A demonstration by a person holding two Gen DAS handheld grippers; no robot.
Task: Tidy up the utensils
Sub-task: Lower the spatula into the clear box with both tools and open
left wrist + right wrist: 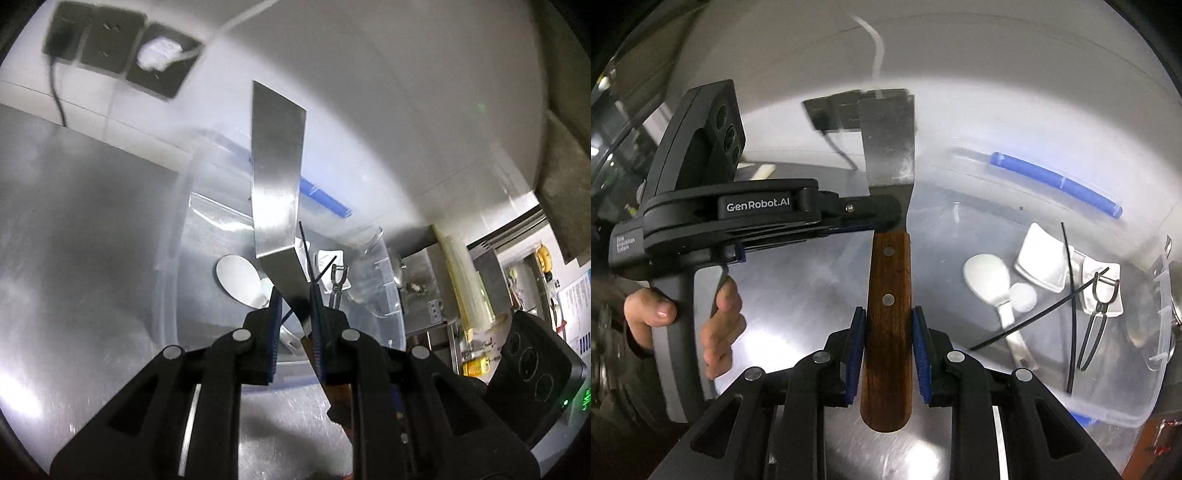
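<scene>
Scraper [888,206], one, held by both: left gripper [295,302] pinches its blade, right gripper [888,332] flanks its wooden handle, contact unclear. Bin [1115,398] holds two spoons, two black ties.

Harsh glare — blurred, vignetted edges

The spatula [888,155] is showing a brushed, dully gleaming metal blade and a smooth brown wooden handle — the bin [1137,410] is looking clear, glossy plastic — the countertop [85,206] brushed steel.
</scene>
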